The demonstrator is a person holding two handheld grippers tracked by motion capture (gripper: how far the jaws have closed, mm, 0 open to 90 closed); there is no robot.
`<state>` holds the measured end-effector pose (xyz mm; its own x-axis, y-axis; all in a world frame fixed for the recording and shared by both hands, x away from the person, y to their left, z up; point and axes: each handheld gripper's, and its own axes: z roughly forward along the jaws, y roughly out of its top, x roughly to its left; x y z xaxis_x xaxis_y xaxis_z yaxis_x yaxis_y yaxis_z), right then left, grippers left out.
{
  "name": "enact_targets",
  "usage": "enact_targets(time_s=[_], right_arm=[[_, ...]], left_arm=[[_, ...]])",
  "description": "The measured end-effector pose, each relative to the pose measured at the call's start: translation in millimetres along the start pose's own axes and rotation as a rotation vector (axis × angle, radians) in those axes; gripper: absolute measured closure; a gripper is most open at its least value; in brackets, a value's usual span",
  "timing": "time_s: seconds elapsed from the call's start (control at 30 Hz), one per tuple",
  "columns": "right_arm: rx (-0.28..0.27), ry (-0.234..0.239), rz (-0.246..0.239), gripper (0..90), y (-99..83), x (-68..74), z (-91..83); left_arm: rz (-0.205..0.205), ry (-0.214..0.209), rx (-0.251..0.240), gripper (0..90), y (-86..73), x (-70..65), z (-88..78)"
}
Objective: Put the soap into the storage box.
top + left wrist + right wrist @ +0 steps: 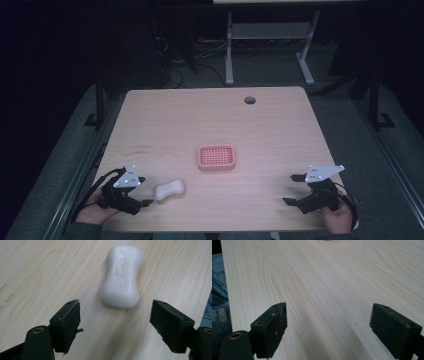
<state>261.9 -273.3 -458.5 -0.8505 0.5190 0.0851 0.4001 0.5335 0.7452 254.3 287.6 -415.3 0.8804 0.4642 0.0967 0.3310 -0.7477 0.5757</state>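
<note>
table (210,125): soap (122,277) before left gripper (116,323)

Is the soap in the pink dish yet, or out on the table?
Out. The soap lies flat on the table, just ahead of the open left gripper; the pink dish sits apart, empty.

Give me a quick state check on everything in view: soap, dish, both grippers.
Soap bar: lying flat on the table, lettering up, untouched, just ahead of the left gripper.
Pink soap dish: upright mid-table, empty.
Left gripper: open, jaws short of the soap, holding nothing.
Right gripper: open over bare table, holding nothing.
Table: wooden, one round cable hole near the far edge.
</note>
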Motion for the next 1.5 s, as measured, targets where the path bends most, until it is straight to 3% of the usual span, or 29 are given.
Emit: enact_targets(time_s=[0.7,1.03,1.23,1.5], right_arm=[[-0.002,0.001,-0.001,14.1,0.6,0.3,-0.6],[0.002,0.009,-0.005,14.1,1.0,0.5,0.6],[0.004,0.011,-0.004,14.0,0.9,0.5,0.9],[0.002,0.009,-0.009,14.0,1.2,0.8,0.5]], left_arm=[[0.038,-0.022,-0.002,23.8,18.6,-2.3,7.1],[0.047,-0.043,0.031,23.1,23.4,-1.5,17.0],[0.043,-0.044,0.026,24.1,25.7,-0.6,21.0],[0.071,-0.054,0.047,24.0,33.0,-3.2,30.4]])
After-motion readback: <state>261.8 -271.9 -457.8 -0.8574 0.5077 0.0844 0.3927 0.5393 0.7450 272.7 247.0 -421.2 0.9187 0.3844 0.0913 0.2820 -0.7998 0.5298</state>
